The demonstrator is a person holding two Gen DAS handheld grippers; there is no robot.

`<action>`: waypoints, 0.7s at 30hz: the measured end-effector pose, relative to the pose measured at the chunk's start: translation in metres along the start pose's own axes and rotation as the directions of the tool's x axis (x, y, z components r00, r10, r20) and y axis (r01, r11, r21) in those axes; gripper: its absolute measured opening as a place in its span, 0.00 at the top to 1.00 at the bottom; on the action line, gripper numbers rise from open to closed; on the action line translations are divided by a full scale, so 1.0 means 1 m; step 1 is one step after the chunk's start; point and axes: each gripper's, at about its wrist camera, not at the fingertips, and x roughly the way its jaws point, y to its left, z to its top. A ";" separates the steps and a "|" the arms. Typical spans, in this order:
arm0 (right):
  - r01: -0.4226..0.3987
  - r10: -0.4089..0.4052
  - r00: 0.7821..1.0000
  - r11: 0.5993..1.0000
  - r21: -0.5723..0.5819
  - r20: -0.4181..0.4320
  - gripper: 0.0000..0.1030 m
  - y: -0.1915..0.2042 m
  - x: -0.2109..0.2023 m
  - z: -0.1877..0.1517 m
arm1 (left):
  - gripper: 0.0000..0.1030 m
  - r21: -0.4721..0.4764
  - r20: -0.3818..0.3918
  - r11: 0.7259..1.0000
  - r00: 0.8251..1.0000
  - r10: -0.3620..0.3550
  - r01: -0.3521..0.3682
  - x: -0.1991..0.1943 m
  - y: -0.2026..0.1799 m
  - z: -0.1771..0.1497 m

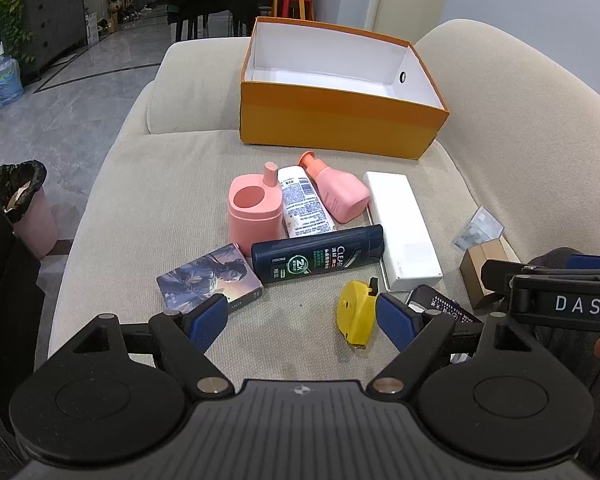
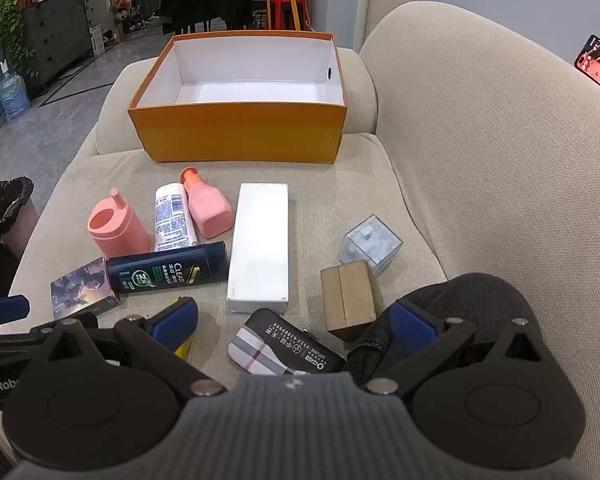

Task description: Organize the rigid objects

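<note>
The left gripper hovers low over the beige fabric sofa seat with its blue-padded jaws spread wide and holding nothing; a flat yellow plastic tape-measure-like disc lies just inside its right pad. The right gripper likewise has its jaws wide apart and empty, above a black pouch with white print and a plaid end, with a dark grey cloth bunched under its right finger. Taking the long white rectangular cardboard box as landmark: lying against its near left side is a dark blue shampoo bottle labelled CLEAR, and left of that bottle sits a small box printed with a painted figure. Left of the white box's far half lie a pink pump bottle and a white tube with blue print, side by side and touching, and further left a pink plastic cup-like holder with a peg stands upright. Right of the white box's near end stands a brown cardboard block, with a clear plastic cube just behind it. Beyond the white box's far end sits an open orange cardboard box with a white inside, nothing in it.
</note>
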 end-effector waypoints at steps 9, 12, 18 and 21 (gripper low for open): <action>0.005 -0.005 1.000 1.000 -0.002 -0.004 0.02 0.000 0.002 -0.001 | 0.05 -0.003 -0.004 1.000 1.000 -0.003 0.003 0.005 0.002 0.000; 0.008 -0.008 1.000 1.000 -0.002 -0.006 0.02 -0.002 0.003 0.000 | 0.05 0.000 -0.006 1.000 1.000 -0.005 0.005 0.006 0.002 0.001; 0.017 -0.017 1.000 1.000 -0.001 -0.012 0.02 -0.006 0.009 0.005 | 0.05 -0.004 -0.007 1.000 1.000 0.004 -0.004 0.015 0.008 0.007; 0.025 -0.025 1.000 1.000 -0.001 -0.013 0.02 -0.010 0.014 0.008 | 0.05 -0.014 -0.002 1.000 1.000 0.020 -0.020 0.021 0.014 0.011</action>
